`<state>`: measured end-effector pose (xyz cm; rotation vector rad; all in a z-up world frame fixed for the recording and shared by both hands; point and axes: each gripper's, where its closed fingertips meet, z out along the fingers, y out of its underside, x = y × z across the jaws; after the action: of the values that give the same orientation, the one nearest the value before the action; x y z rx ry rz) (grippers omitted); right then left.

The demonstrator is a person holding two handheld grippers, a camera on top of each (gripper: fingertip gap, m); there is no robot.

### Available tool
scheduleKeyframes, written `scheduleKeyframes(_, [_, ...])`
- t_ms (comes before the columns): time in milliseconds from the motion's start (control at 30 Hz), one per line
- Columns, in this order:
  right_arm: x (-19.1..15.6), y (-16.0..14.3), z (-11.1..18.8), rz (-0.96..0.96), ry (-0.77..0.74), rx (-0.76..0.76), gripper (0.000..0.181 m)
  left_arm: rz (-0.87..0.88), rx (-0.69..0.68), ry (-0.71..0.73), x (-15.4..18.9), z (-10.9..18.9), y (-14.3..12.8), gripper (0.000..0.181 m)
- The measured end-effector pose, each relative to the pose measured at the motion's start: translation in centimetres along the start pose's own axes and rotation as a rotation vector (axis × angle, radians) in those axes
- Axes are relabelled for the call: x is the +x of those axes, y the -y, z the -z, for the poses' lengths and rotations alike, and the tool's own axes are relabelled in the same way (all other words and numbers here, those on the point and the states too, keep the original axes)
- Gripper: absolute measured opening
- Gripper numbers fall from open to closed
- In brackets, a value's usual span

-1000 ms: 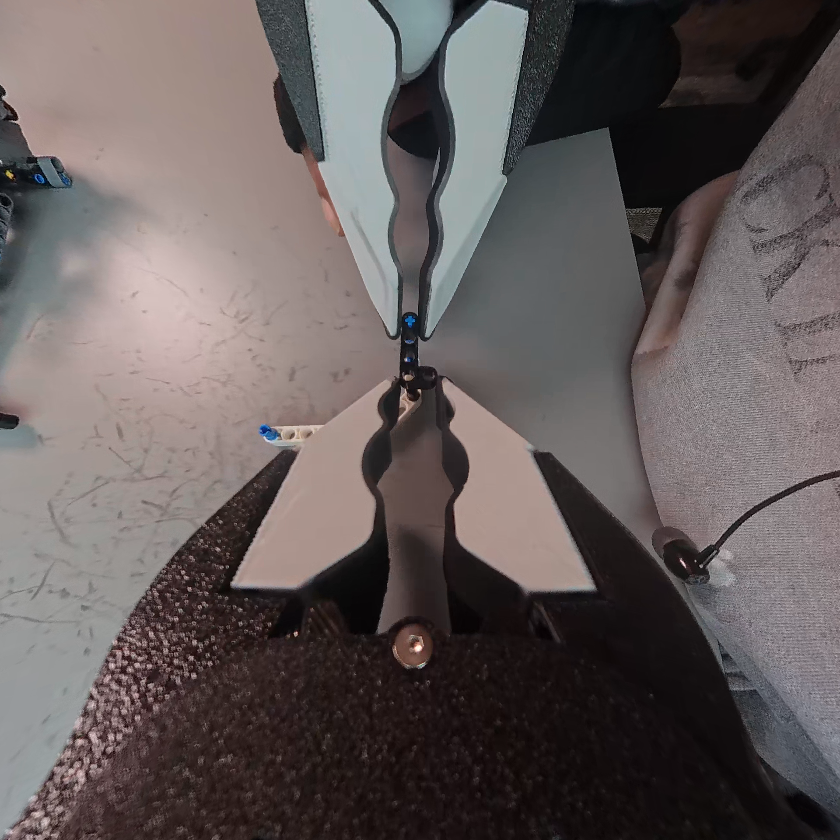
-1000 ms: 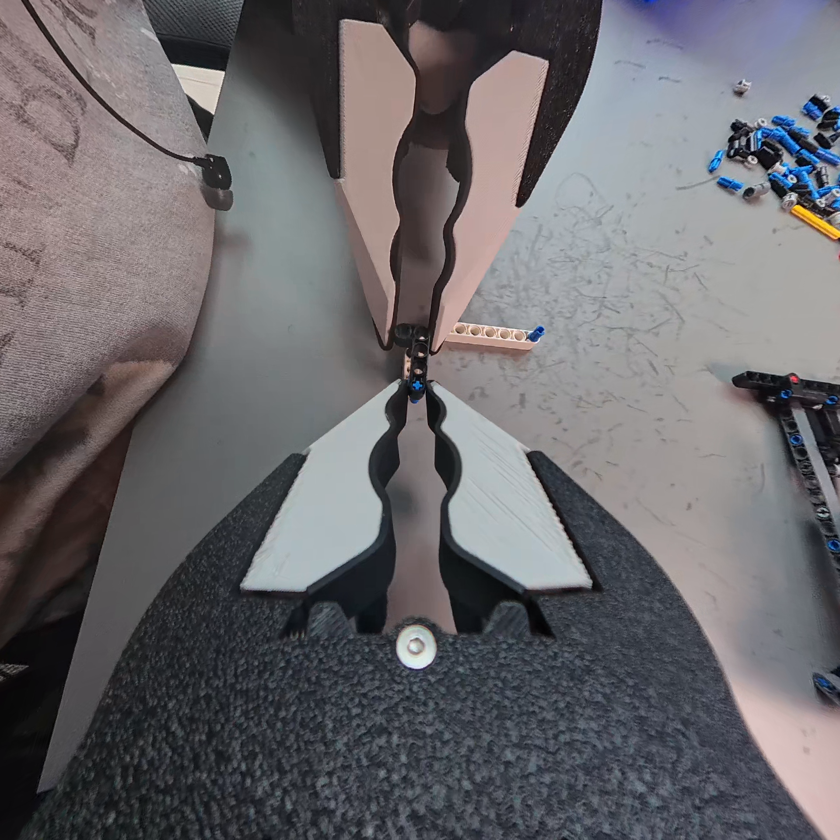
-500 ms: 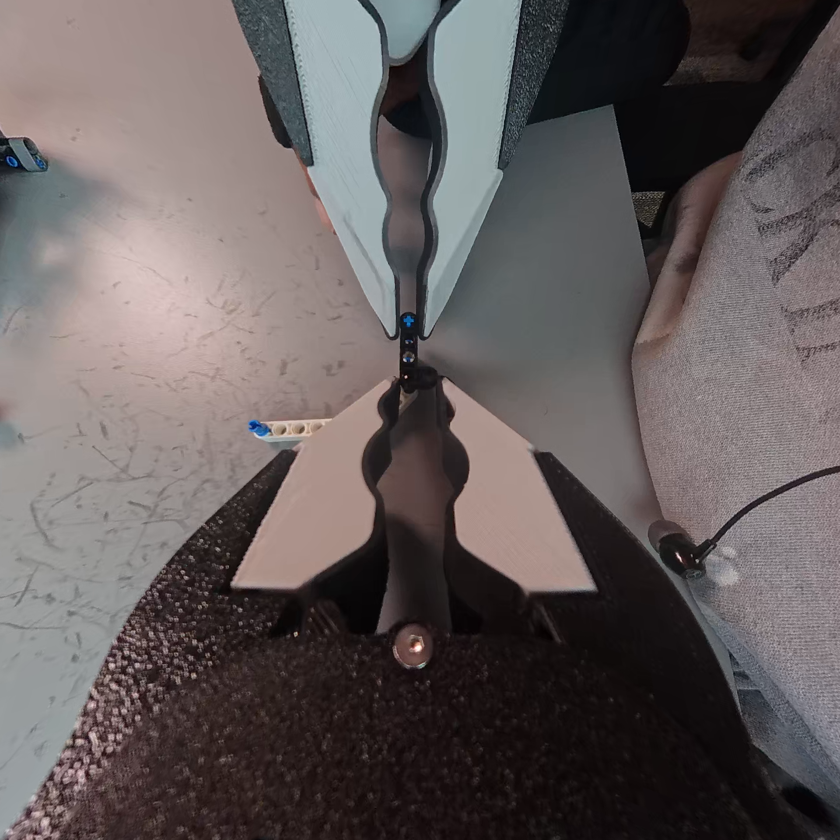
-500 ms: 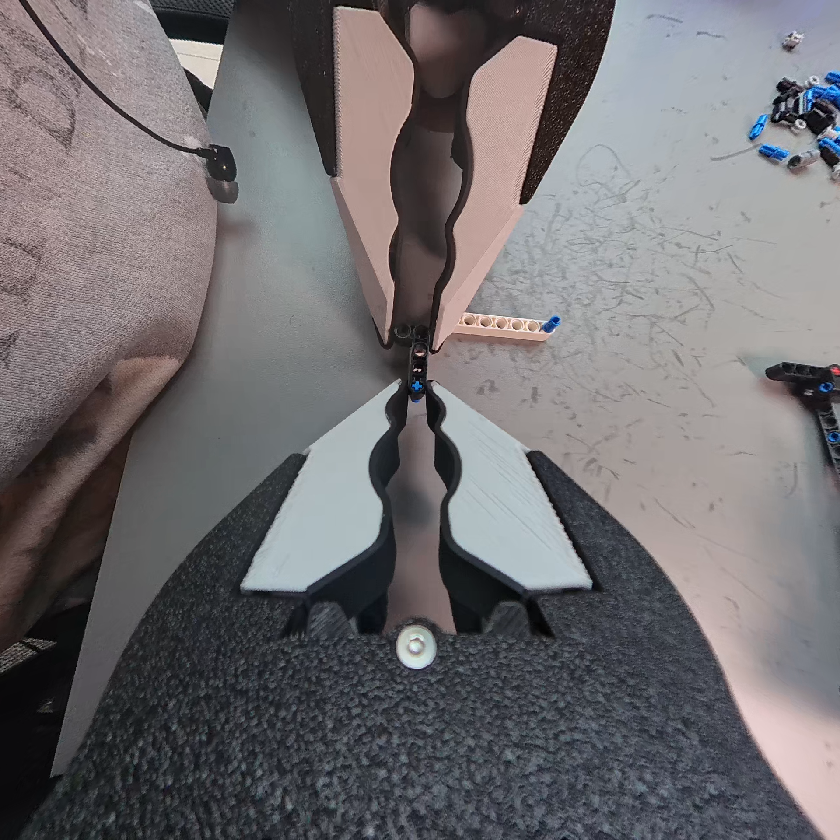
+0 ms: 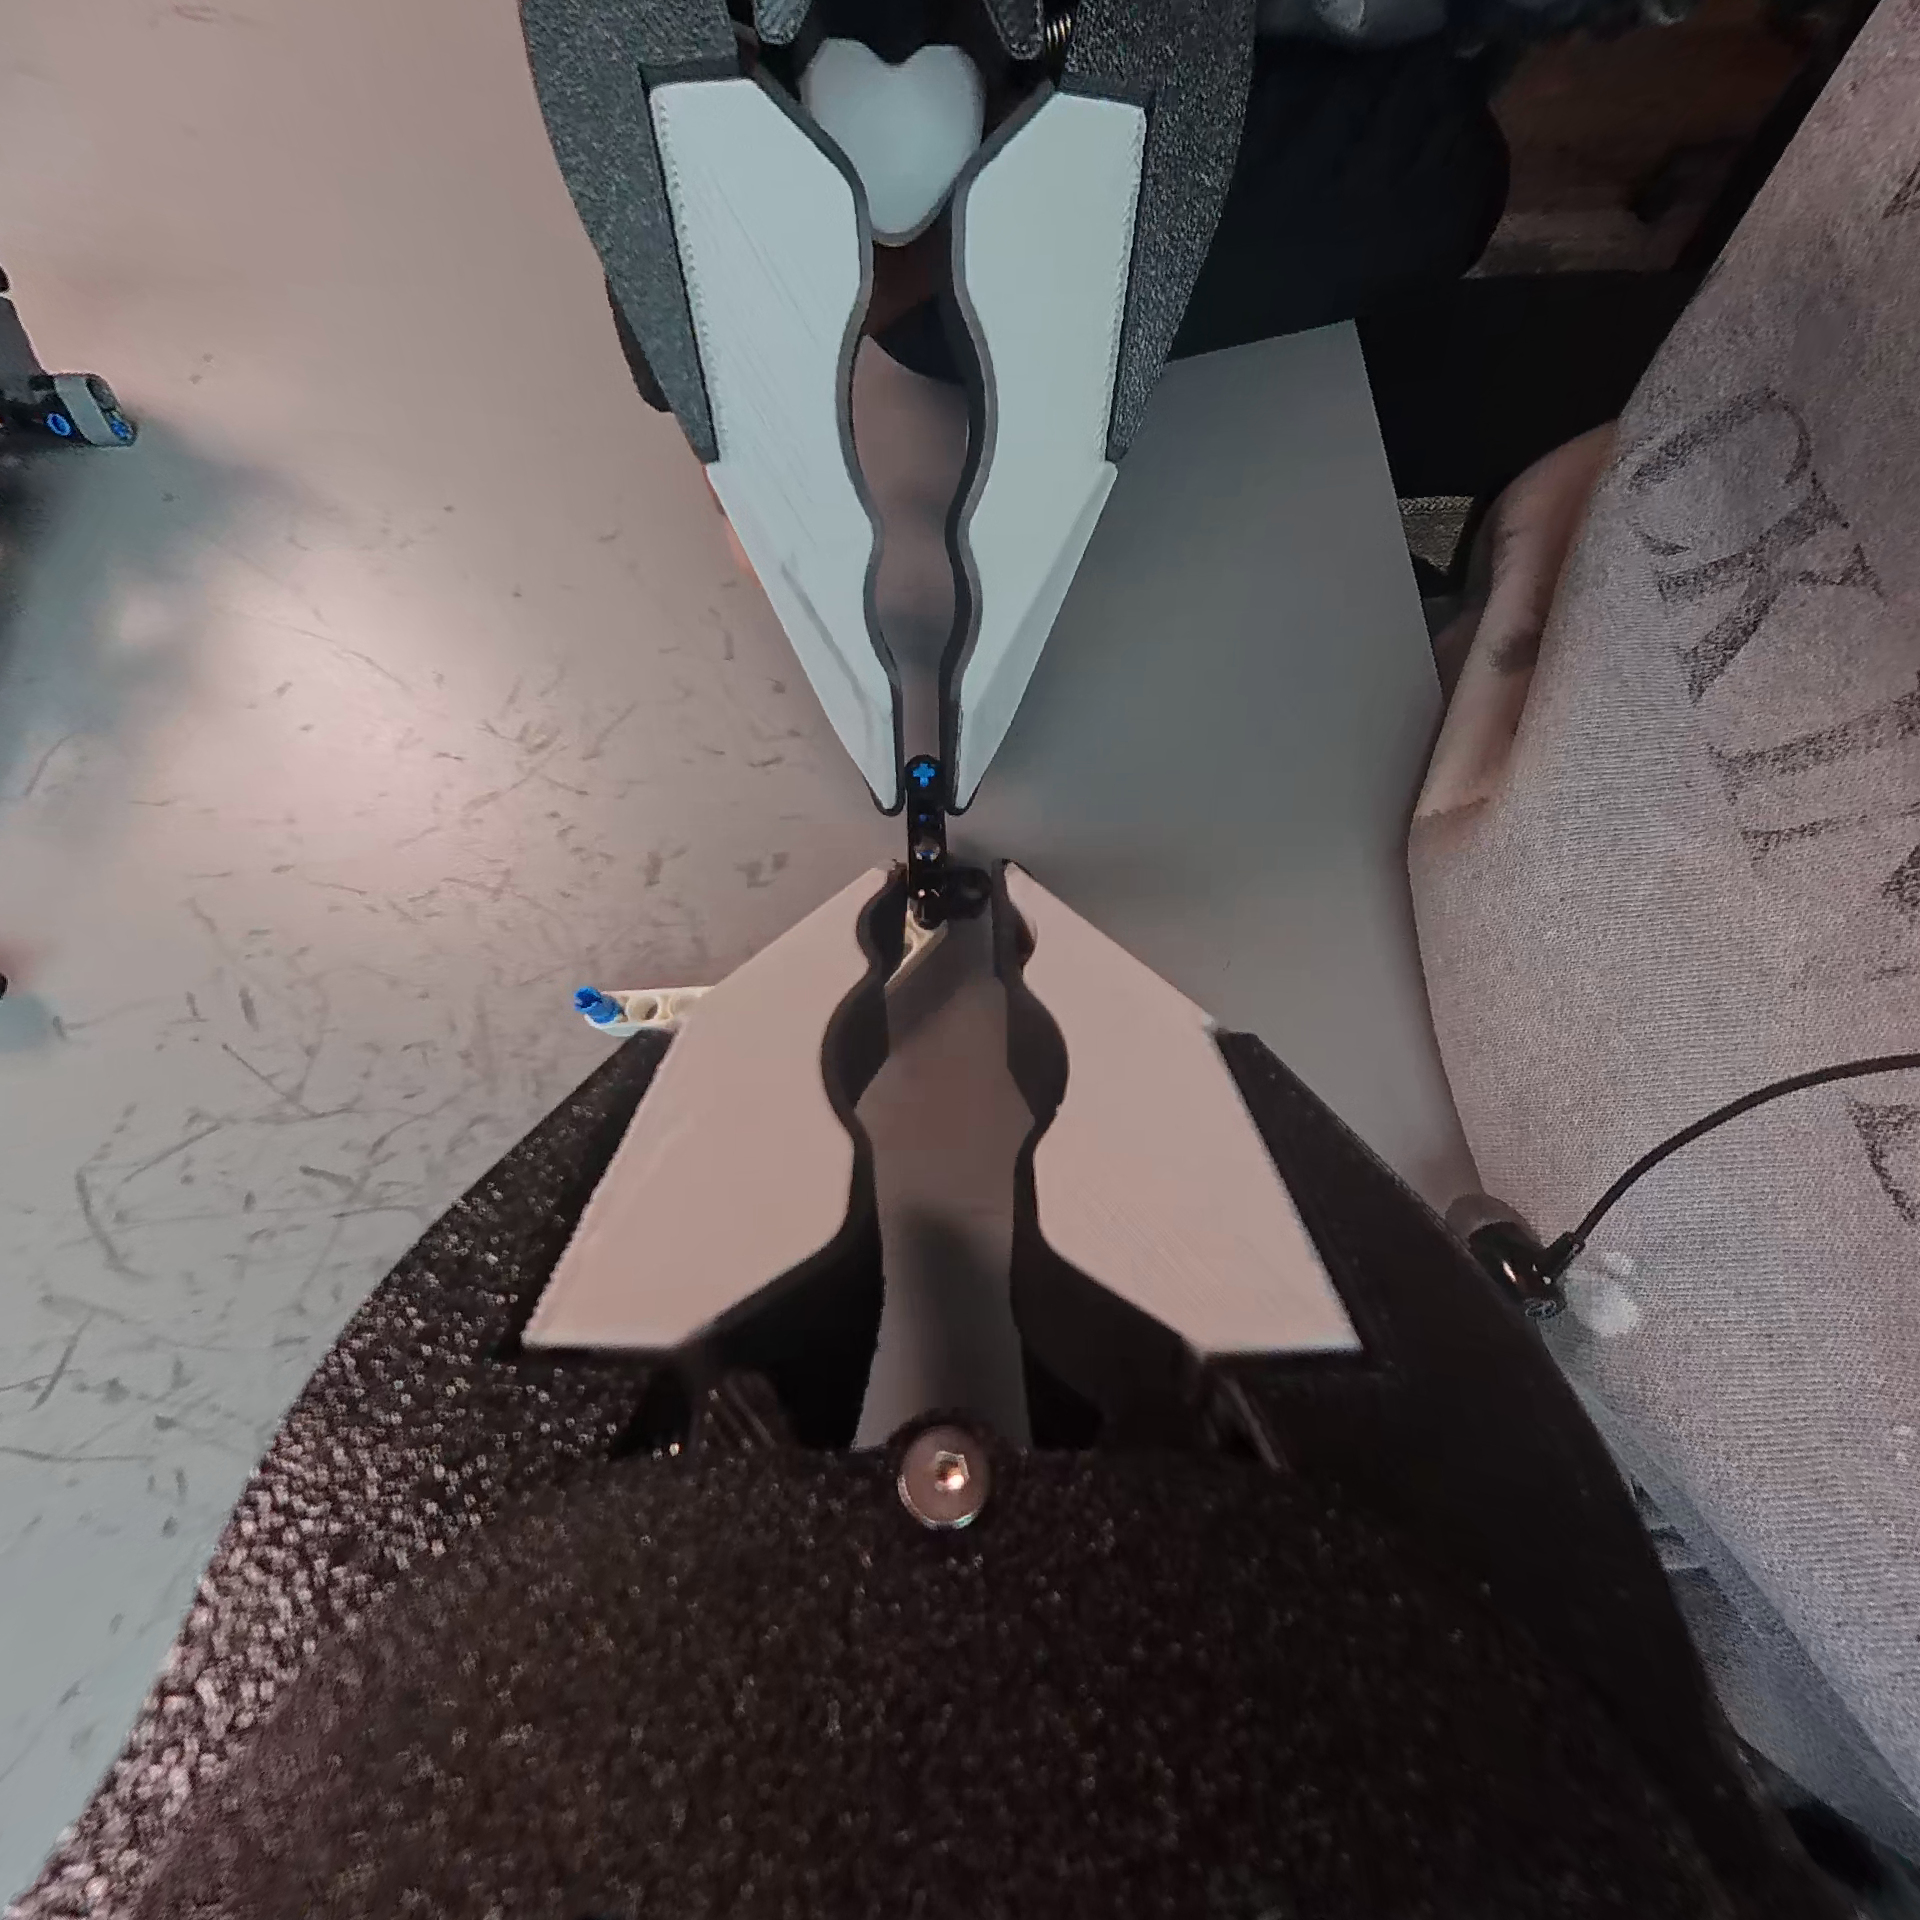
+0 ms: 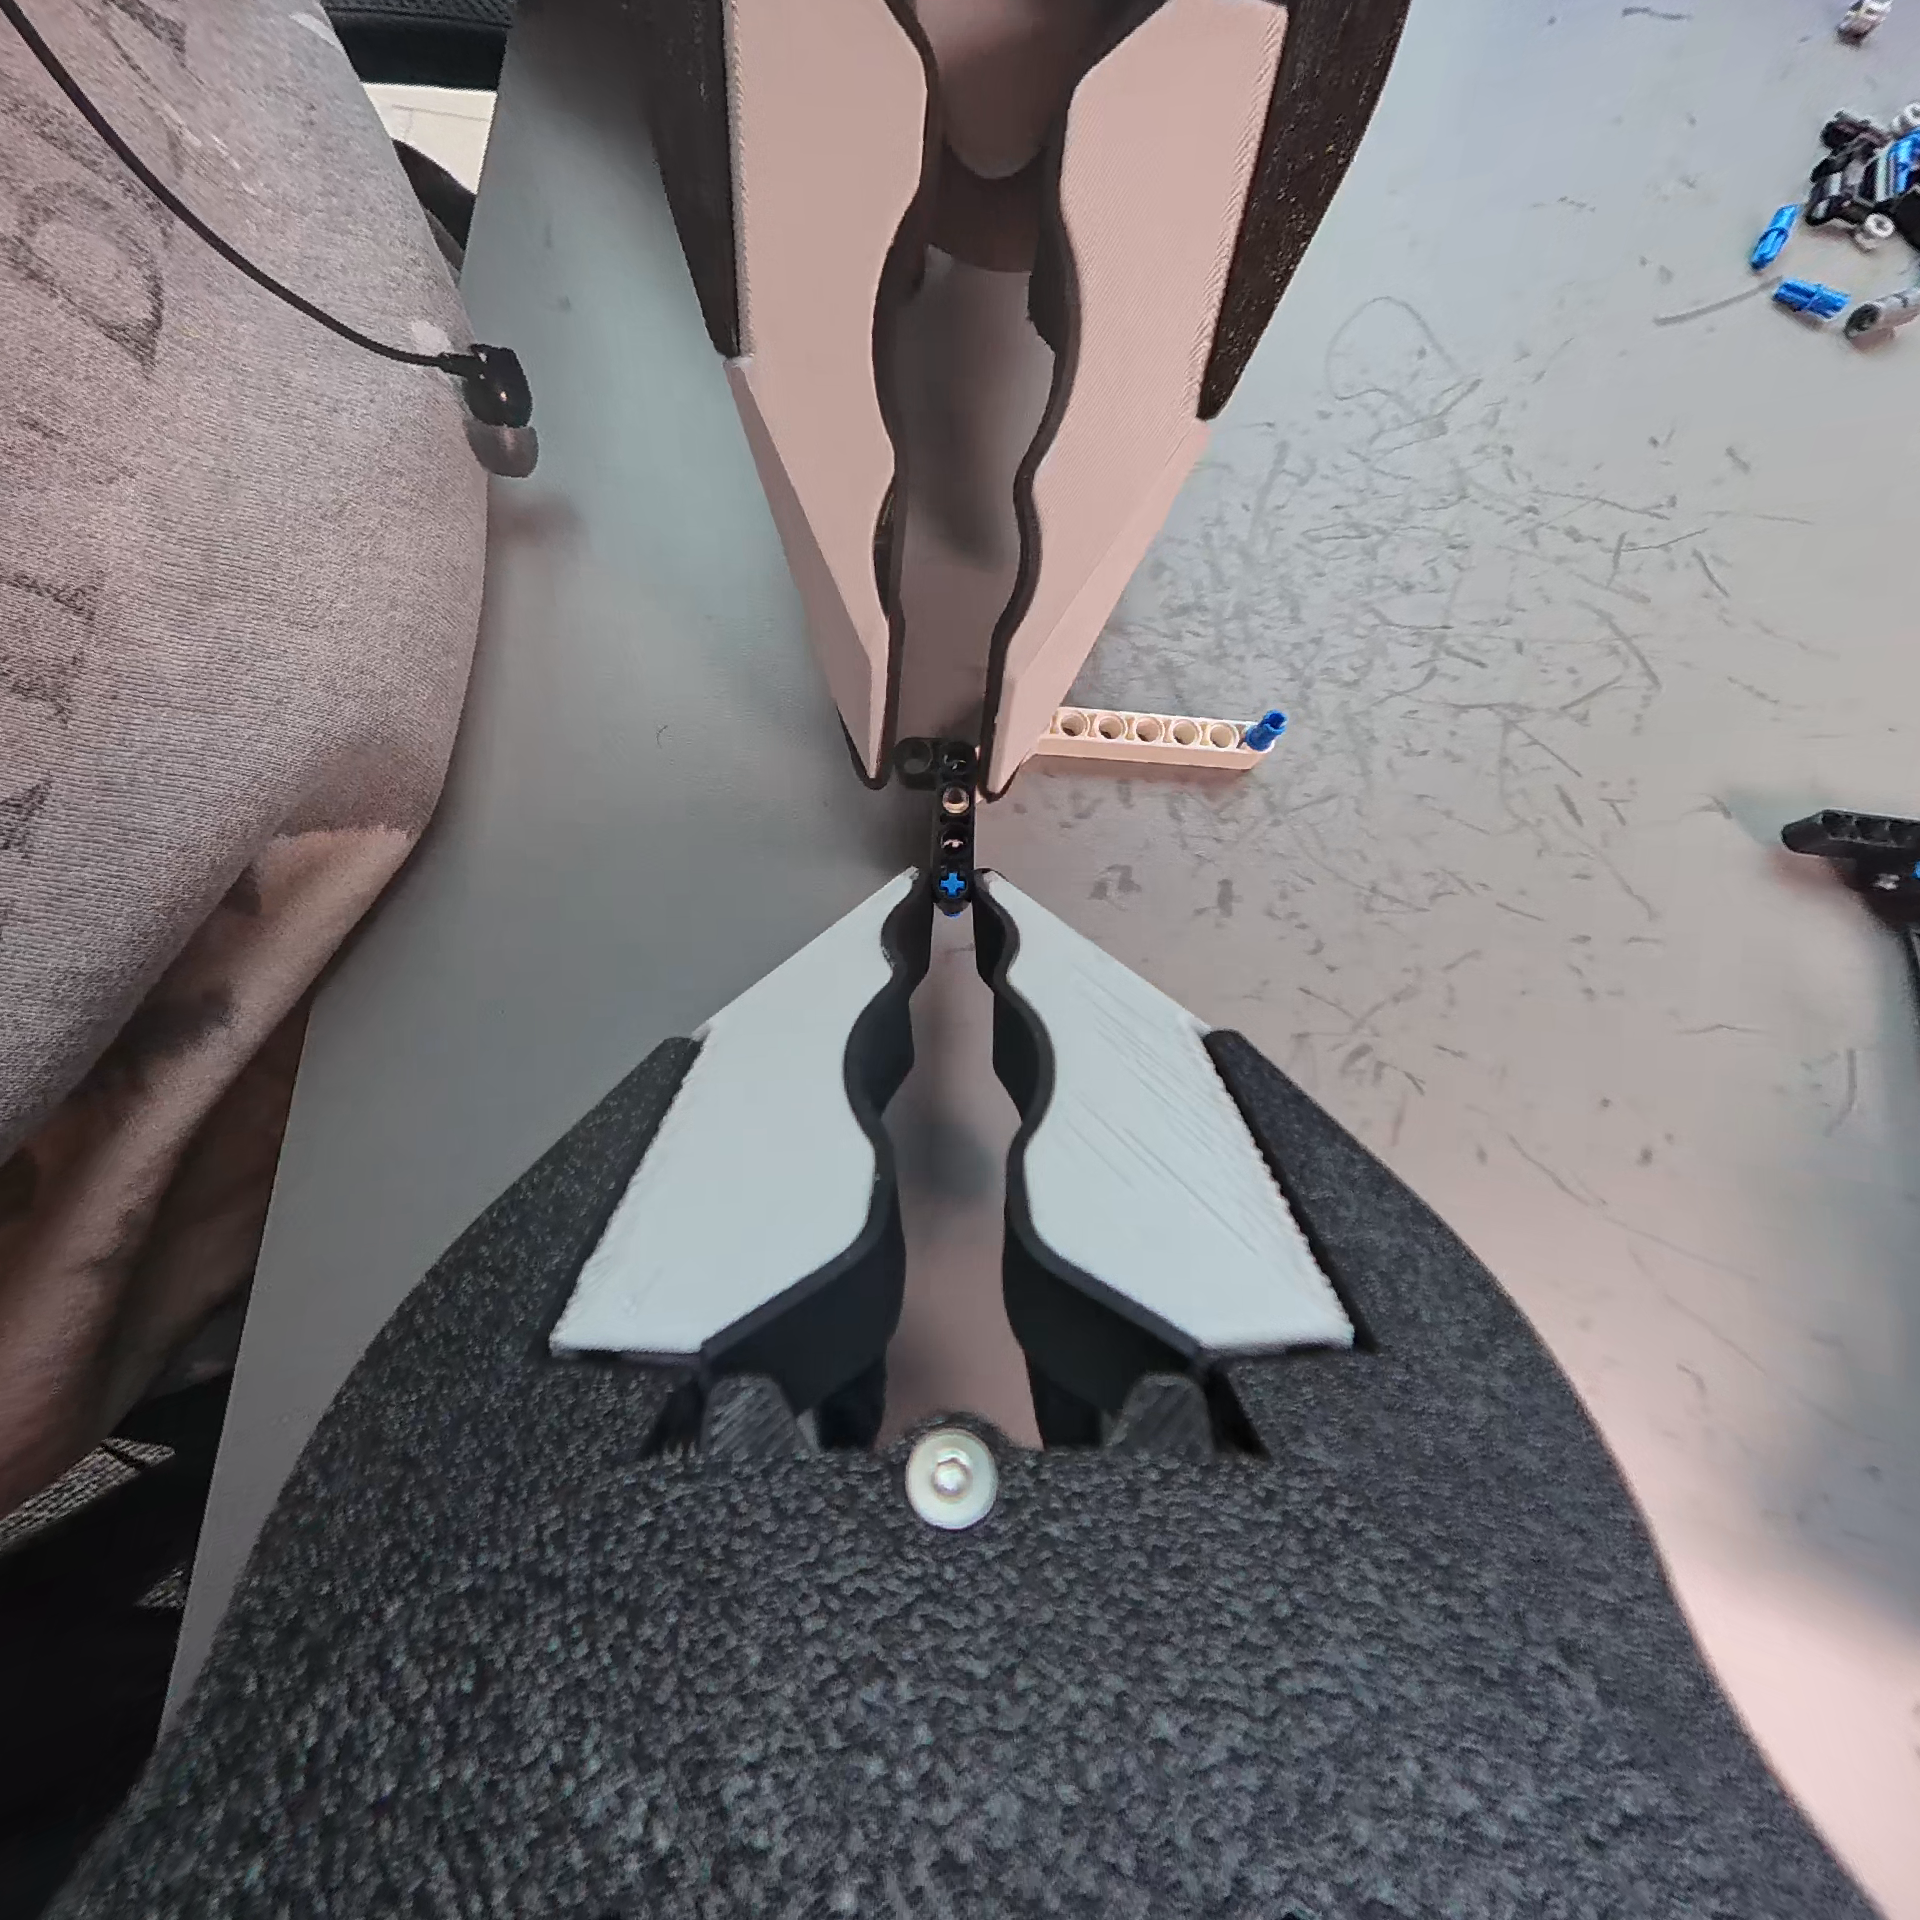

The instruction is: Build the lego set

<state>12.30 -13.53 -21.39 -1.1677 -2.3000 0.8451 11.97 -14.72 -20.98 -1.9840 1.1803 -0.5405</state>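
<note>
Left claw: clamped on the black beam's connector end.
Right claw: pinched its blue-pinned end.
White beam: lay on tabletop.

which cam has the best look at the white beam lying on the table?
Right wrist view. The white beam lies mostly exposed on the table, its row of holes and blue pin visible beside the left gripper. In the left wrist view only its pin end shows; the rest hides under that gripper's finger.
</note>
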Motion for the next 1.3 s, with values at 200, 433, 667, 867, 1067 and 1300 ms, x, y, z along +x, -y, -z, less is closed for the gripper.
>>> scheduleKeyframes(200, [0.00,0.04,-0.04,-0.013,-0.005,-0.001,0.007,0.028,-0.002,-0.024,-0.03,0.06,-0.05,0.016])
scheduleKeyframes(433, [0.12,0.01,-0.09,-0.002,-0.023,-0.005,0.007,0.071,-0.006,-0.066,-0.12,0.08,-0.02,0.015])
scheduleKeyframes(667, [0.39,0.82,0.01,0.006,-0.038,0.027,0.010,0.063,-0.014,-0.089,-0.23,0.07,-0.03,0.015])
scheduleKeyframes(867, [0.27,0.84,-0.21,-0.025,-0.024,0.018,0.007,0.045,-0.029,-0.113,-0.24,0.11,-0.10,0.016])
scheduleKeyframes(1067, [0.28,0.79,-0.26,-0.036,-0.038,-0.025,0.007,0.003,-0.016,-0.147,-0.26,0.08,-0.23,0.016])
scheduleKeyframes(1300, [0.23,0.31,-0.82,-0.057,-0.035,-0.034,0.007,-0.039,-0.043,-0.157,-0.26,-0.36,-0.77,0.016])
